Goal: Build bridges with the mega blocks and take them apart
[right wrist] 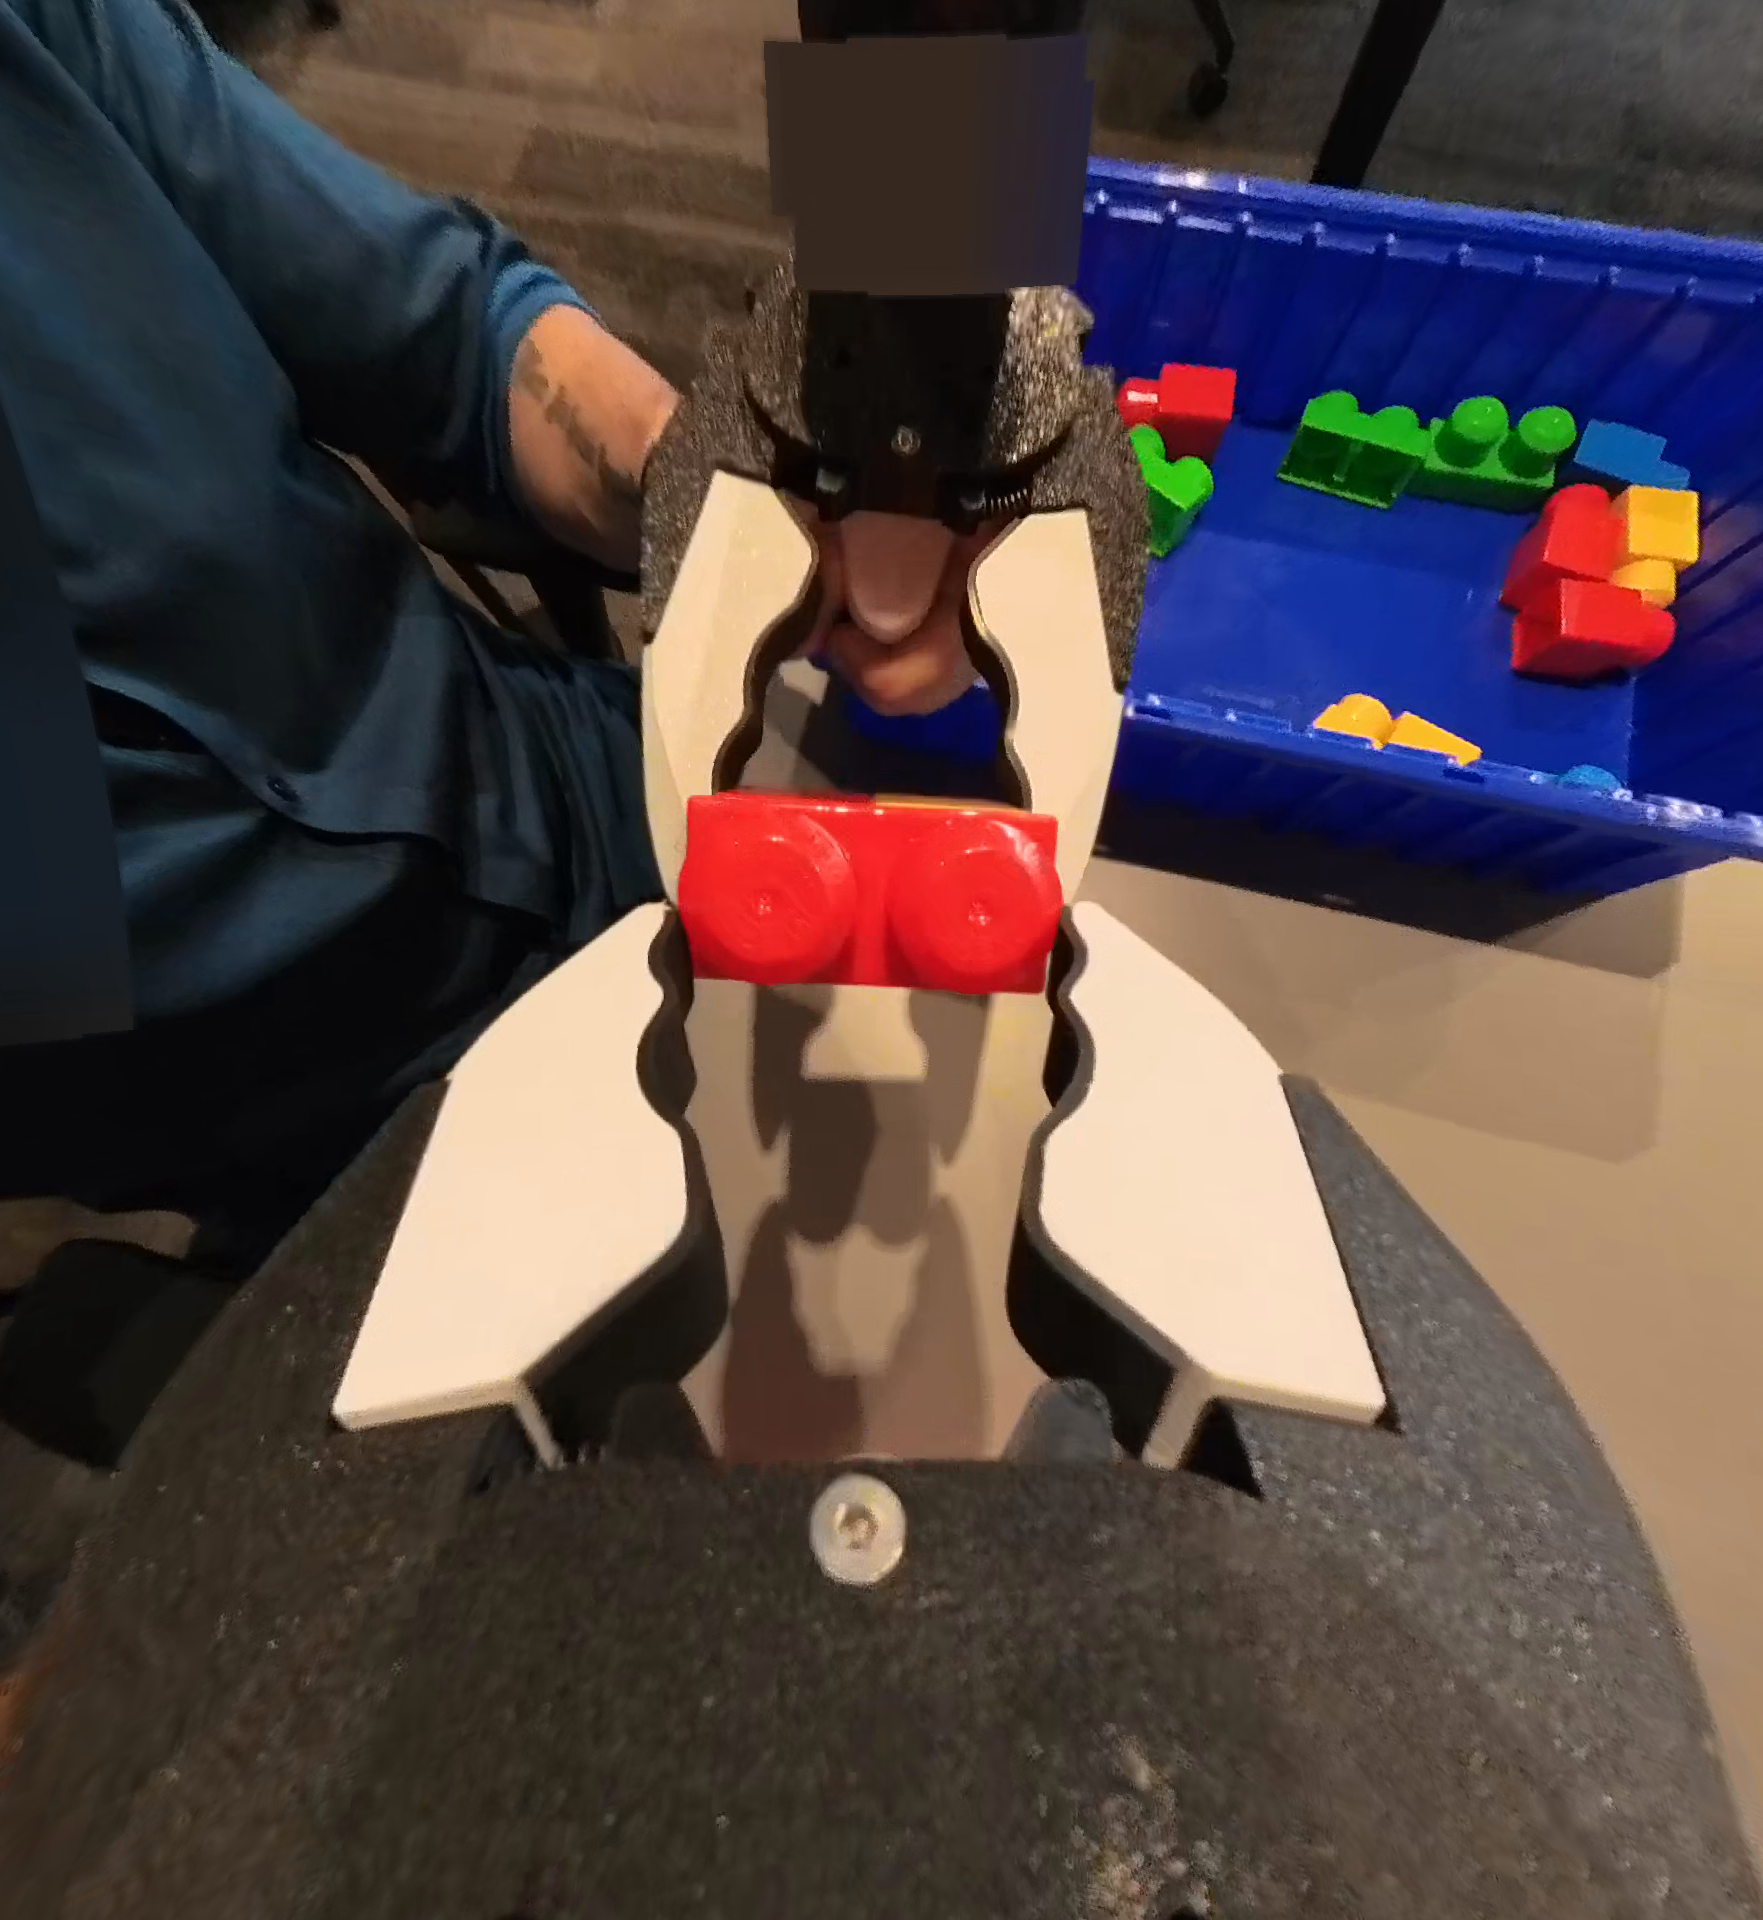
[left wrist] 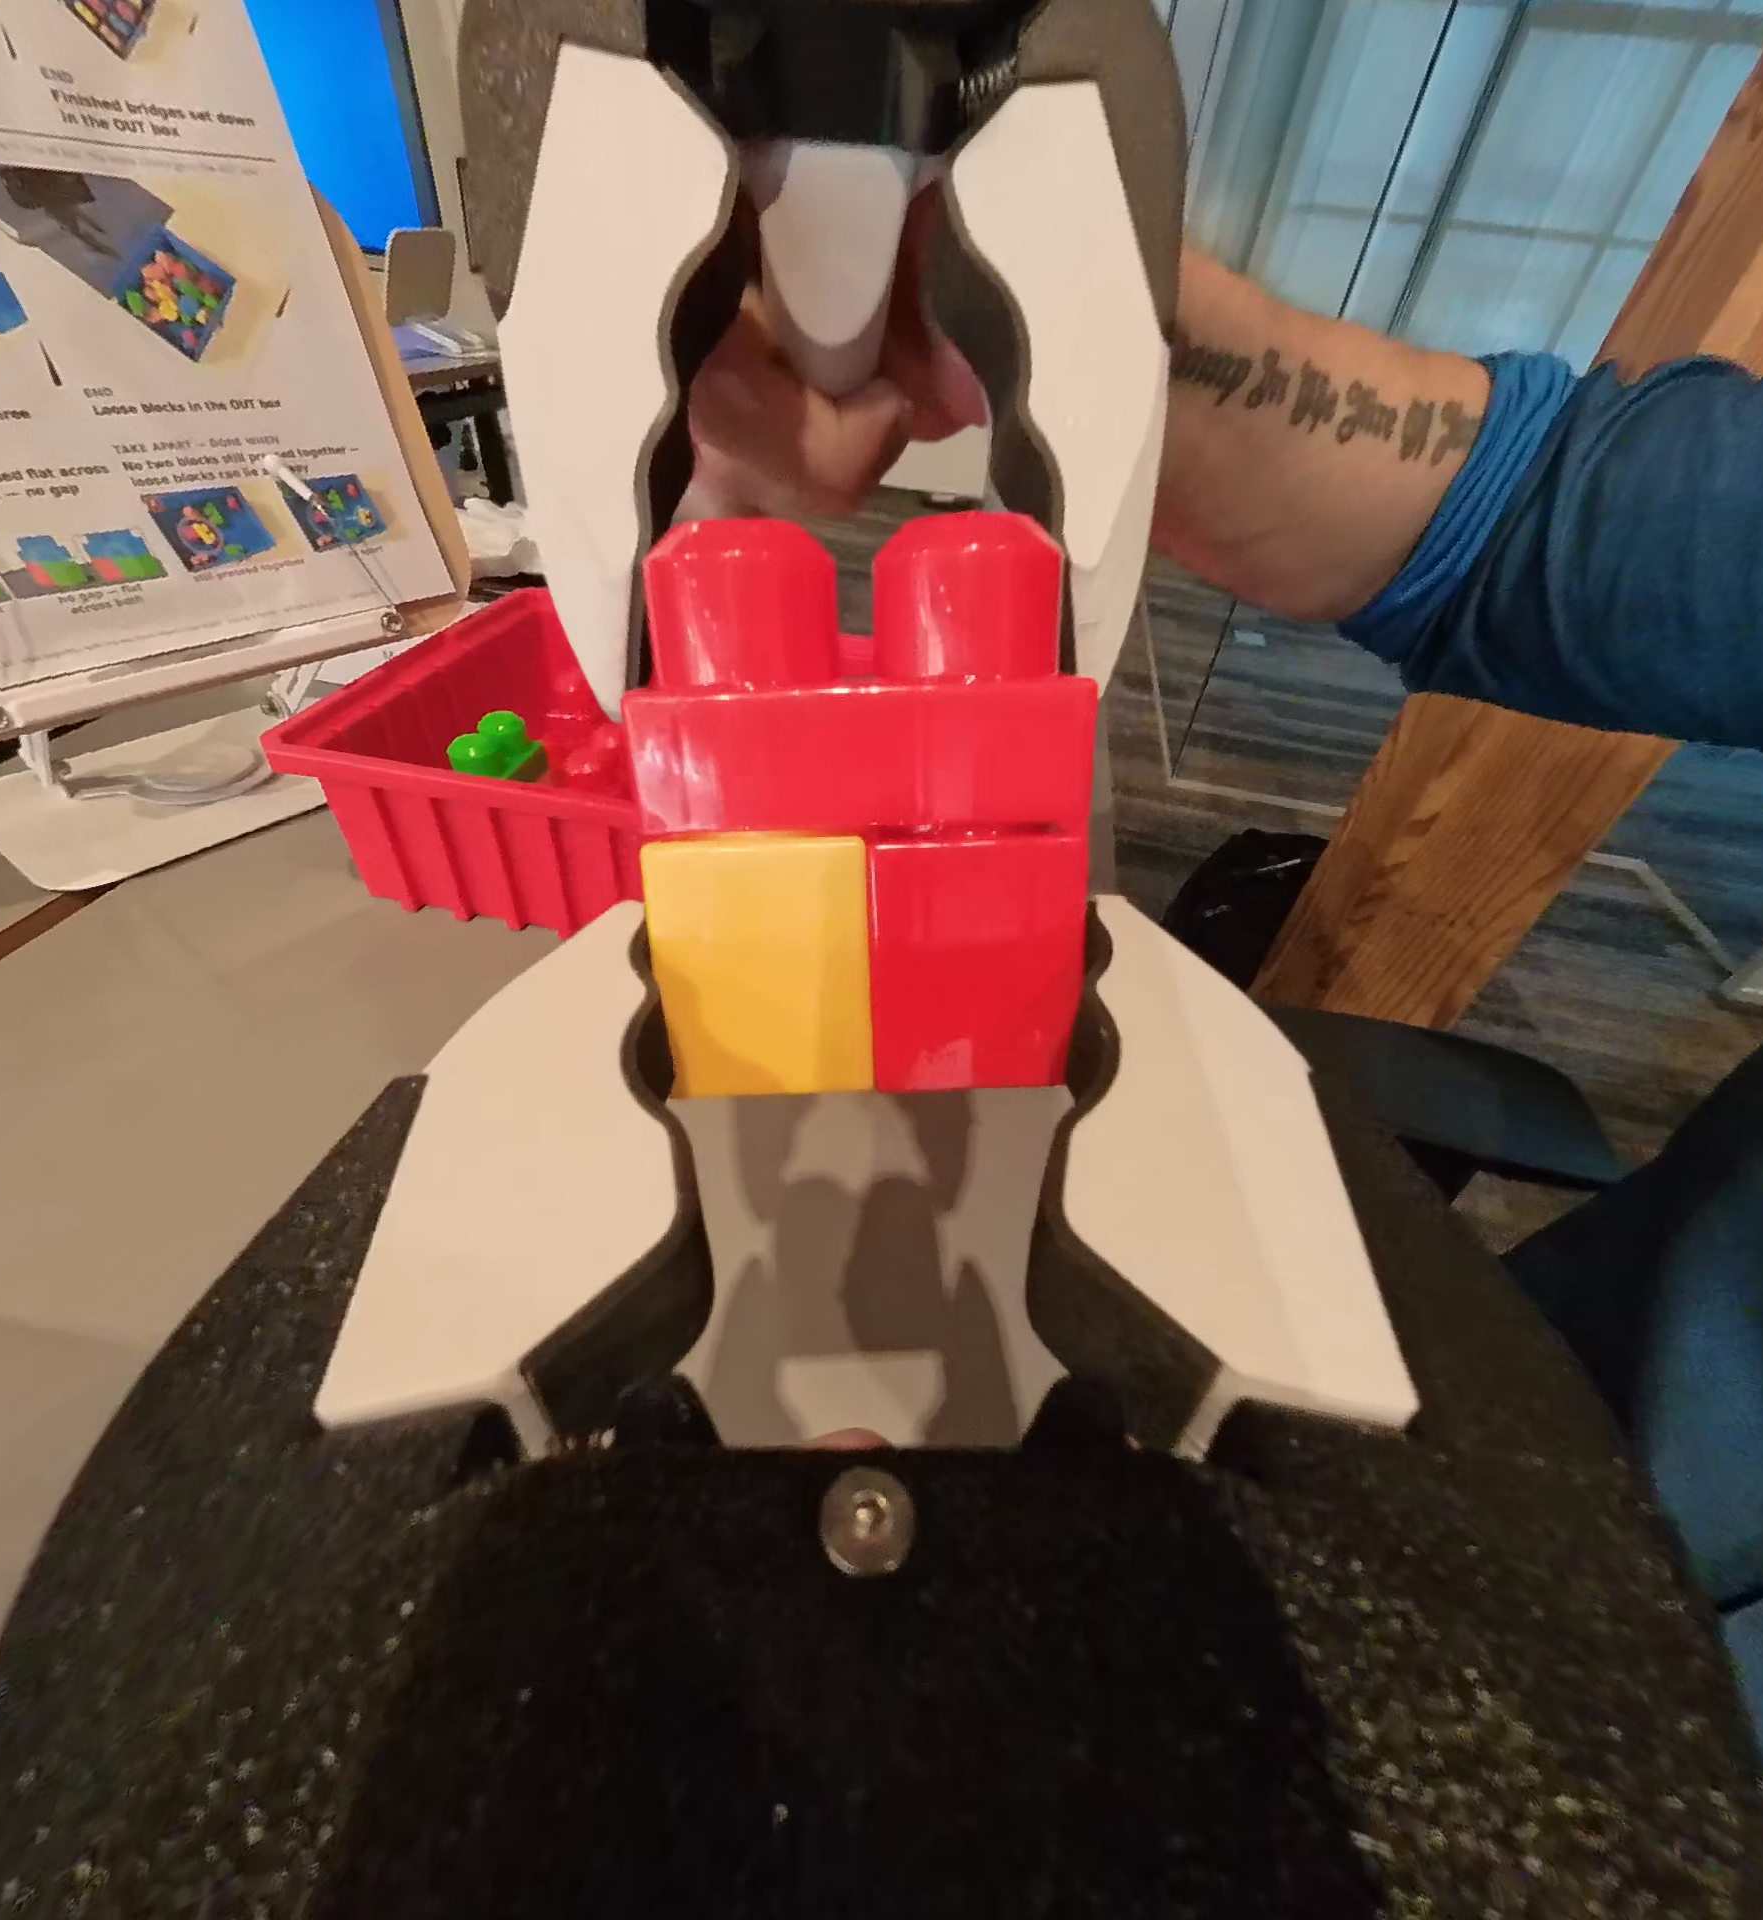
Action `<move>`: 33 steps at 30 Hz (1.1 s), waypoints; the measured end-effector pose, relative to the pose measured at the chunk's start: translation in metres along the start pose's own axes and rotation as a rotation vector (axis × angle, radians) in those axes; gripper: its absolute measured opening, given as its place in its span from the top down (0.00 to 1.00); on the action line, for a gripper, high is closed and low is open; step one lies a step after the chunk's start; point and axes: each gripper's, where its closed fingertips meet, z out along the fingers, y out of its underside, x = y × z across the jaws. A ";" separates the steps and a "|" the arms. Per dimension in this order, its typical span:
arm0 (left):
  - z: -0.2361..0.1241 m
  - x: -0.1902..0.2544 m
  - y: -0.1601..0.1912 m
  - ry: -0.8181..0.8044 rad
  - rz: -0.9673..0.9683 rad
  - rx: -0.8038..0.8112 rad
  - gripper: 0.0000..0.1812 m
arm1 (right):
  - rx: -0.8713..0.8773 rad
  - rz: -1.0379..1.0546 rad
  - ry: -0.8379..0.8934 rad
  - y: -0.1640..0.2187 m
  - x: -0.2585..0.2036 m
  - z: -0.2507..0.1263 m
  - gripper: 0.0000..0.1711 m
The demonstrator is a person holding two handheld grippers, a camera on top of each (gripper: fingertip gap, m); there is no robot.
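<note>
A small bridge hangs between the two grippers above the table. Its top is a red two-stud block, pressed onto a yellow block and a red block side by side. My left gripper is shut on the yellow and red pair from below. My right gripper comes in from the opposite side and is shut on the red top block. In the right wrist view my right gripper clamps the red top block, seen studs-on, and the left gripper faces it behind the block.
A red bin with a green block stands on the beige table, in front of an instruction board. A blue bin holds several loose blocks. The person's arm and body are close by. Left and right tips are no more than a few centimetres apart.
</note>
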 end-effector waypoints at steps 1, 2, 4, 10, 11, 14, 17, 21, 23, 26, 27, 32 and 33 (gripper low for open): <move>0.000 0.001 -0.002 0.010 -0.008 0.017 0.59 | 0.028 0.011 -0.011 -0.001 -0.001 -0.001 0.61; 0.001 0.002 -0.003 0.015 -0.015 0.030 0.59 | 0.041 0.019 -0.016 -0.001 -0.001 -0.001 0.61; 0.000 0.001 -0.004 0.015 -0.020 0.047 0.59 | 0.040 0.022 -0.007 0.002 0.000 -0.002 0.61; -0.006 0.002 -0.014 0.002 -0.005 0.086 0.59 | 0.043 0.002 0.028 -0.001 -0.001 -0.004 0.61; -0.006 0.002 -0.014 0.002 -0.008 0.090 0.59 | 0.050 0.003 0.026 -0.002 -0.001 -0.004 0.61; -0.007 0.002 -0.015 0.017 -0.034 0.108 0.59 | 0.074 0.013 0.023 -0.002 0.000 -0.003 0.61; -0.007 0.003 -0.016 0.026 -0.049 0.128 0.59 | 0.107 0.018 0.017 -0.004 0.000 -0.003 0.61; -0.010 0.002 -0.019 0.044 -0.078 0.167 0.59 | 0.148 0.033 0.016 -0.007 0.001 -0.002 0.61; -0.009 0.002 -0.018 0.047 -0.083 0.162 0.59 | 0.144 0.044 0.008 -0.006 0.001 0.000 0.61; -0.010 0.003 -0.019 0.044 -0.071 0.162 0.59 | 0.137 0.045 0.000 -0.007 0.000 0.000 0.61; -0.010 0.003 -0.019 0.038 -0.062 0.155 0.59 | 0.126 0.045 -0.005 -0.007 0.000 0.000 0.61; -0.011 0.002 -0.019 0.019 -0.050 0.159 0.59 | 0.103 0.051 -0.012 -0.009 0.001 0.001 0.61; -0.011 0.001 -0.019 0.015 -0.050 0.160 0.59 | 0.101 0.055 -0.011 -0.009 0.001 0.002 0.61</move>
